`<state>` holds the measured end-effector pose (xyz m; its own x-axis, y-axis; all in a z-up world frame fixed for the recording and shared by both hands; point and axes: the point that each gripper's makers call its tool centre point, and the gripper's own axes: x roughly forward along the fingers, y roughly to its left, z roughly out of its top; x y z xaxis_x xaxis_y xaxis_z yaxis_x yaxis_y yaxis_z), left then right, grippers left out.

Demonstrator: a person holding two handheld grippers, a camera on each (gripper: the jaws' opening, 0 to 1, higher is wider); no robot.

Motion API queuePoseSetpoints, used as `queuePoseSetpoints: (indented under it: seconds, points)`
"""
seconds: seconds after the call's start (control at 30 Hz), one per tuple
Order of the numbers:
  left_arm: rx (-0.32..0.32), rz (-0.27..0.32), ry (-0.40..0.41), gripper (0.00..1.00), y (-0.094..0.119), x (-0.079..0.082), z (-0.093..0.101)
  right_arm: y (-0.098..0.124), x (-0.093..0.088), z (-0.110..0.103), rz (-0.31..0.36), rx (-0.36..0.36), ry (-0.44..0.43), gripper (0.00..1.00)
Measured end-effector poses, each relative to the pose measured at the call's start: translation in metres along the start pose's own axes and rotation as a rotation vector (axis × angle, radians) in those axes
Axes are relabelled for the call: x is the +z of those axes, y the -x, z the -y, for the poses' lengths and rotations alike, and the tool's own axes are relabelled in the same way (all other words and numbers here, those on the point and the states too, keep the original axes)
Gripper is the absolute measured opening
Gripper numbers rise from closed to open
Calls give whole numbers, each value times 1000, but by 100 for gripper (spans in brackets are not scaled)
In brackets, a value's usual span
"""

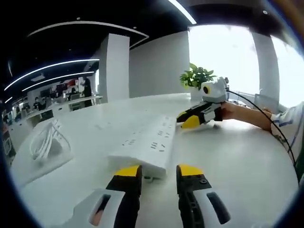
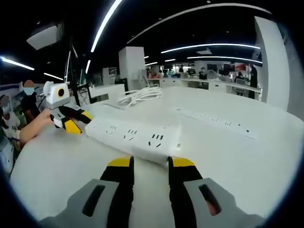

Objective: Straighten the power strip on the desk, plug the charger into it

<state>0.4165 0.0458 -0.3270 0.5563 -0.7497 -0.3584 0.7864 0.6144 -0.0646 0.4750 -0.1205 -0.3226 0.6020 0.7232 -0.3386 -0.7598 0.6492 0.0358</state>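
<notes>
A white power strip (image 1: 147,145) lies on the white desk (image 1: 237,161), its near end just ahead of my left gripper (image 1: 159,172). That gripper is open, with nothing between its yellow-tipped jaws. At the strip's far end the right gripper (image 1: 194,118) reaches in, held by a hand (image 1: 237,111). In the right gripper view the power strip (image 2: 133,135) runs leftward from just ahead of my right gripper (image 2: 151,164), which is open and holds nothing. The left gripper (image 2: 71,121) sits at the strip's far left end. A coiled white cable (image 1: 47,140) lies apart on the desk; this cable (image 2: 140,95) lies beyond the strip.
A row of sockets (image 2: 213,121) is set flush into the desk top to the right. A potted plant (image 1: 197,76) stands at the desk's far edge by bright windows. People sit at distant desks (image 2: 213,78). A sleeve (image 1: 289,118) comes in from the right.
</notes>
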Motion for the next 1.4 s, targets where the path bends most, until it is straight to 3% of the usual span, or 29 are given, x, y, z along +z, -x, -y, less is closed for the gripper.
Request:
queuePoseSetpoints:
  seconds: [1.1, 1.4]
  points:
    - [7, -7, -4, 28, 0, 3, -9, 0, 0, -3, 8, -7, -12, 29]
    - [7, -10, 4, 28, 0, 2, -2, 2, 0, -4, -1, -6, 10, 29]
